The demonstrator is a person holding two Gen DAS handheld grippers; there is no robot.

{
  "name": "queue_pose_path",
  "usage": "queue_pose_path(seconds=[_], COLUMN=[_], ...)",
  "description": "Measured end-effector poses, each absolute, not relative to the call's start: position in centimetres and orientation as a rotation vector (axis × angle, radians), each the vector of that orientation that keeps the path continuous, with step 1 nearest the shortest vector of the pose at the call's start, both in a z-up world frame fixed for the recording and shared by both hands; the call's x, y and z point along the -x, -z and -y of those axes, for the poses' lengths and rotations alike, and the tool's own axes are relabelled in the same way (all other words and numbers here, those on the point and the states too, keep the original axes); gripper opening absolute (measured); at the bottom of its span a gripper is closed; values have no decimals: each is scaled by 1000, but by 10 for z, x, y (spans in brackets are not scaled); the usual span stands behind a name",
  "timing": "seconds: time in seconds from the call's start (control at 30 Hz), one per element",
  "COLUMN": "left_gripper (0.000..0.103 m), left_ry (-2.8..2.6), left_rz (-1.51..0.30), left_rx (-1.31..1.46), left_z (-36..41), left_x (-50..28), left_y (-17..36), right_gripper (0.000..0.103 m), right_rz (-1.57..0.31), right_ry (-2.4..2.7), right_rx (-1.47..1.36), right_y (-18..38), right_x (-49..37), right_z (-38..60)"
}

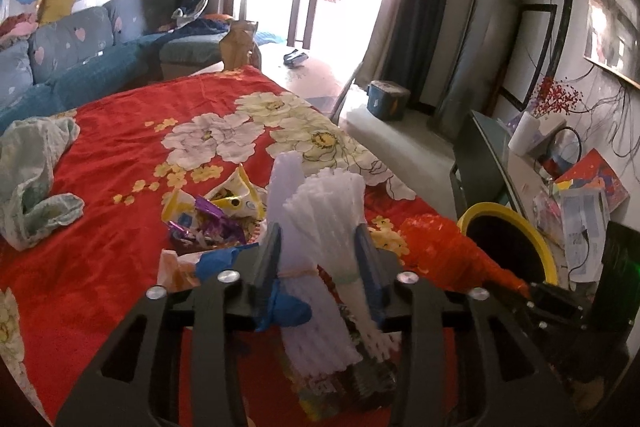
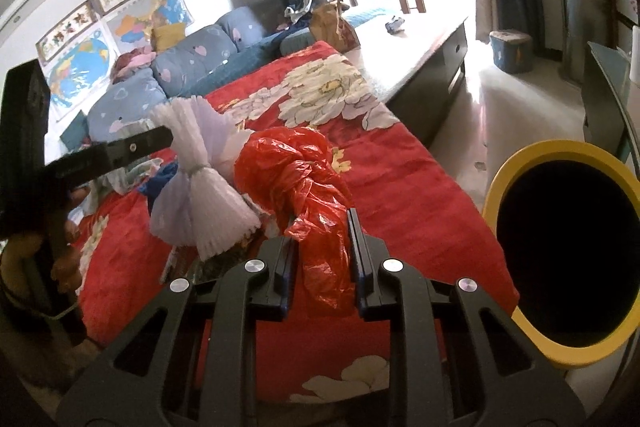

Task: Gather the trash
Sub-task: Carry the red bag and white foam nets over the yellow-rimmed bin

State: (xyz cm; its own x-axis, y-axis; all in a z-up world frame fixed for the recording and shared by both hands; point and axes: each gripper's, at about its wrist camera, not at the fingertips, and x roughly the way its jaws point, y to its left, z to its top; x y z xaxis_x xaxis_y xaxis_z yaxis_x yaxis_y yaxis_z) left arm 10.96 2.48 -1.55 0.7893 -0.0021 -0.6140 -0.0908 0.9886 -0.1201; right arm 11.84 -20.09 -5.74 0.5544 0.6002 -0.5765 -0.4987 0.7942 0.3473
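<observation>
Clamped in the right gripper [image 2: 322, 251], the red plastic bag [image 2: 296, 167] hangs just left of the yellow-rimmed bin [image 2: 494, 183]; the left gripper [image 1: 318, 259], pinching white foam netting [image 1: 320, 211], sits farther from it.

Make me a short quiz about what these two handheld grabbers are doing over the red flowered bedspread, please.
1. True or false: the right gripper has its jaws shut on the crumpled red plastic bag.
2. What does the left gripper hold? A) a green cloth B) the white foam netting bundle C) a snack wrapper
3. What colour is the rim of the round black bin beside the bed?

Key:
1. True.
2. B.
3. Yellow.
</observation>
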Motion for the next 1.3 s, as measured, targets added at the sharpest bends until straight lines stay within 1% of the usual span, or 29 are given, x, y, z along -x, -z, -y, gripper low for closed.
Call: queue_pose_path(seconds=[0.03, 0.27, 0.33, 0.37, 0.47, 0.53, 0.57, 0.6, 0.63, 0.77, 0.8, 0.83, 0.9, 1.03, 1.3], left_gripper=[19, 18, 7, 5, 5, 7, 11, 22, 27, 27, 24, 12, 2, 1, 1], left_ry=[-48, -4, -2, -1, -3, -9, -22, -37, -46, -109, -118, -129, -146, -136, -45], left_rz=[-660, -659, -658, -660, -670, -669, -674, -683, -688, -725, -731, -741, -761, -768, -710], left_rx=[140, 122, 104, 98, 106, 103, 91, 81, 80, 67, 65, 55, 39, 33, 67], left_z=[-24, -14, -9, -7, -3, -1, 1, 2, 2, -2, -3, -3, -4, -4, 13], left_x=[-109, -115, -120, -121, -126, -127, -129, -131, -133, -143, -144, -147, -151, -156, -149], left_y=[15, 9, 8, 8, 8, 8, 9, 11, 12, 20, 22, 24, 29, 34, 11], right_gripper=[16, 16, 16, 16, 16, 16, 16, 16, 16, 16, 16, 16, 16, 16, 16], right_rz=[-734, -703, -694, -688, -676, -670, -668, -664, -660, -645, -640, -637, -631, -617, -567], right_ry=[-654, -635, -628, -624, -614, -606, -604, -599, -594, -581, -576, -573, -564, -552, -502], right_rx=[-150, -173, -184, -191, -206, -216, -220, -226, -232, -259, -266, -272, -289, -315, -367], right_y=[56, 48, 46, 45, 43, 41, 40, 39, 39, 37, 37, 37, 36, 35, 31], right_x=[-118, -119, -119, -120, -122, -122, -124, -125, -125, -128, -128, -128, -130, -133, -135], right_z=[202, 214, 218, 221, 228, 231, 233, 236, 238, 246, 249, 250, 255, 265, 295])
